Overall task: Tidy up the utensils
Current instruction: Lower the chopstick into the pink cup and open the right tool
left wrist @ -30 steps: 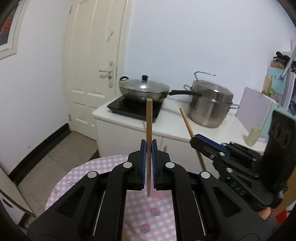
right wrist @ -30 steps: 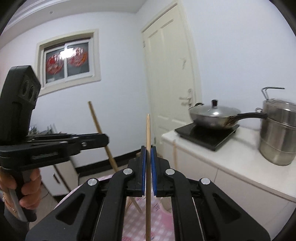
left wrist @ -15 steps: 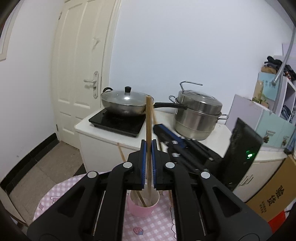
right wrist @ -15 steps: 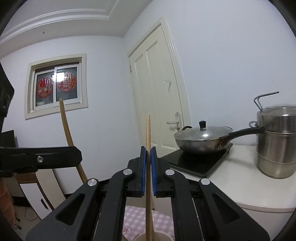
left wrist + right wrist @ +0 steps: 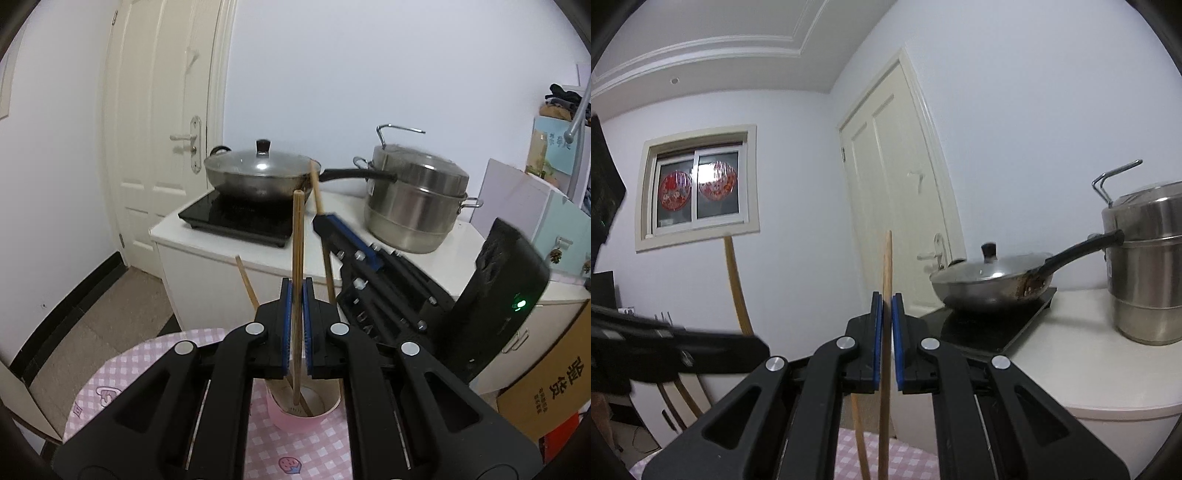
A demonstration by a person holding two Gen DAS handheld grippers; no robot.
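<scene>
My left gripper [image 5: 295,291] has a wooden chopstick [image 5: 297,258] upright between its blue pads; its lower end stands inside a pink cup [image 5: 304,413] on the pink checked table [image 5: 122,373]. The pads have a slight gap around the stick. Another chopstick [image 5: 246,282] leans in the cup. My right gripper [image 5: 885,306] has a second chopstick [image 5: 886,266] upright between its pads, also with a narrow gap. It shows in the left wrist view [image 5: 325,221] just right of the cup, over it. The left gripper's body [image 5: 676,350] and its stick [image 5: 733,280] show at left.
A white counter [image 5: 332,243] behind the table carries a black induction hob [image 5: 236,218] with a lidded wok [image 5: 258,173] and a steel steamer pot [image 5: 413,199]. A cream door [image 5: 166,110] stands at left. Cardboard boxes [image 5: 554,384] are at right.
Both grippers have lowered their chopsticks towards the pink cup. The pads of both have eased apart slightly around the sticks. The right gripper has moved closer beside the left.
</scene>
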